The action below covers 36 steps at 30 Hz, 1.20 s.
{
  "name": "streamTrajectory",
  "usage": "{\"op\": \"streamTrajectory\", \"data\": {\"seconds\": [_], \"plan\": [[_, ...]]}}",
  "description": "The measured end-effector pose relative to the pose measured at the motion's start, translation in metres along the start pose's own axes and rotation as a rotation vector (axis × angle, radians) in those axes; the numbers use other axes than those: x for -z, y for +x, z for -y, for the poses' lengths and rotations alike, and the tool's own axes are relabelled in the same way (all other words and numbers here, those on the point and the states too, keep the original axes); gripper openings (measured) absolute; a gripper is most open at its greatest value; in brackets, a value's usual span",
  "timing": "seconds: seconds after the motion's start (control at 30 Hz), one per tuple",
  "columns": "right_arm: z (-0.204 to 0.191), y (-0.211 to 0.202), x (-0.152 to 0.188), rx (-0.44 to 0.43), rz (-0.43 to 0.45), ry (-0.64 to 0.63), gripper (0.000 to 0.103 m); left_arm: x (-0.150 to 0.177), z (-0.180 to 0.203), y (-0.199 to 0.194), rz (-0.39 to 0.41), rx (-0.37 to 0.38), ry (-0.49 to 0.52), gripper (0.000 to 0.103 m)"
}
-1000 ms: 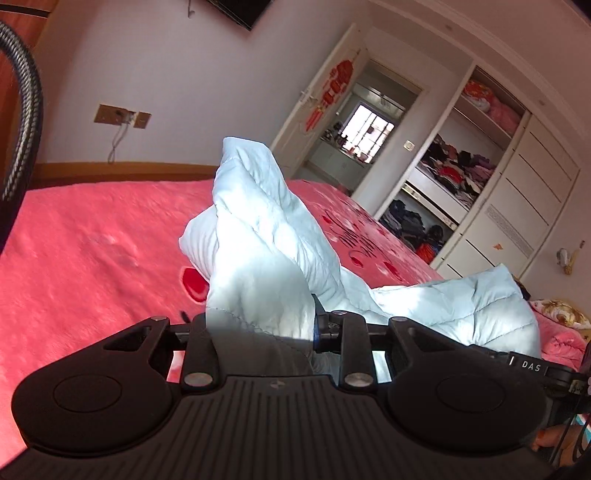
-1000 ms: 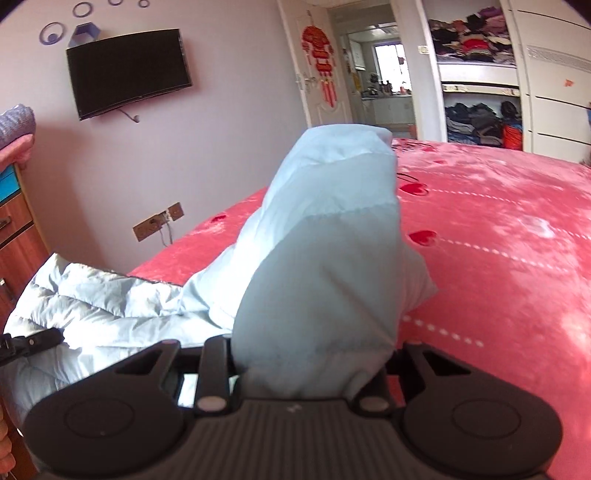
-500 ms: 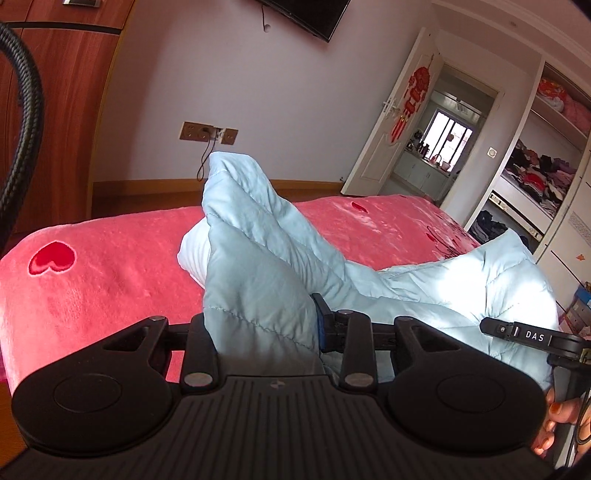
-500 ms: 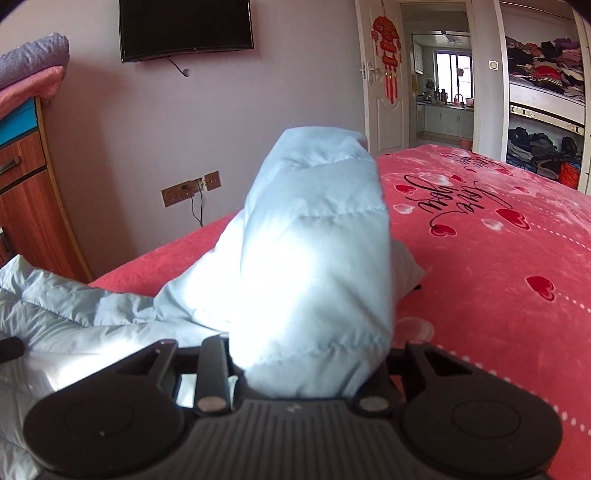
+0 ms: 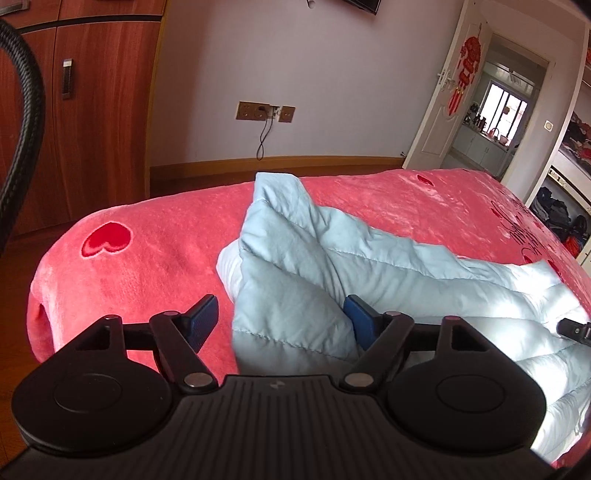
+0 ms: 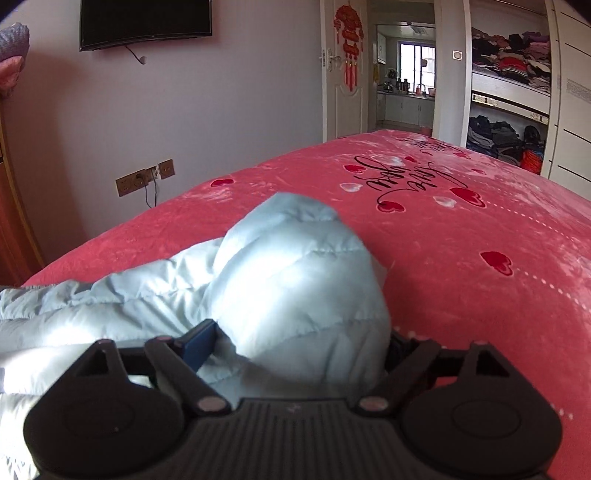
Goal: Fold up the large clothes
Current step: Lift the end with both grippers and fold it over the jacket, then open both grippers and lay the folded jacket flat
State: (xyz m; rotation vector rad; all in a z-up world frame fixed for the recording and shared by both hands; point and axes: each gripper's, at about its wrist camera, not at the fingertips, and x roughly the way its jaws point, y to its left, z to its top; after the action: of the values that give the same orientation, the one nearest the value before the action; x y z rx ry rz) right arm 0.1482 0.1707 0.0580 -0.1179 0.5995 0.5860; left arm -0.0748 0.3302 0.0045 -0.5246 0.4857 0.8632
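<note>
**Both claws spread wide, jacket released on the bed**

Compared with the frames a second ago, a clear change is seen. The left claw (image 5: 282, 319), which was closed on a fold of the pale blue padded jacket (image 5: 332, 266), has just been opening; its jaws are now wide. The fold stands between them: the left blue pad (image 5: 203, 319) is apart from the cloth, while the right pad is just beside it. The fold, earlier raised high, is now lower on the red bed cover (image 5: 147, 258).

The right claw (image 6: 295, 345) has also just been opening. Its jaws are wide, and a rounded bulge of the jacket (image 6: 295, 280) fills the space between them. Whether the pads still touch the cloth cannot be told, because the right one is hidden. The bulge is lower than before, and more of the bed cover (image 6: 461, 258) is seen behind it.

Only in the left view are a wooden wardrobe (image 5: 92, 110) and the tip of the other claw at the right edge shown. Only in the right view are a wall television (image 6: 146, 22) and black script with hearts on the cover shown.
</note>
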Motion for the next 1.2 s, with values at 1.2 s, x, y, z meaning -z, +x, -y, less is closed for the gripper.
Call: {"op": "streamTrajectory", "data": {"seconds": [1.2], "plan": [[0.049, -0.295, 0.103, 0.173, 0.06, 0.117, 0.096, 0.05, 0.136, -0.244, 0.198, 0.07, 0.399, 0.103]]}}
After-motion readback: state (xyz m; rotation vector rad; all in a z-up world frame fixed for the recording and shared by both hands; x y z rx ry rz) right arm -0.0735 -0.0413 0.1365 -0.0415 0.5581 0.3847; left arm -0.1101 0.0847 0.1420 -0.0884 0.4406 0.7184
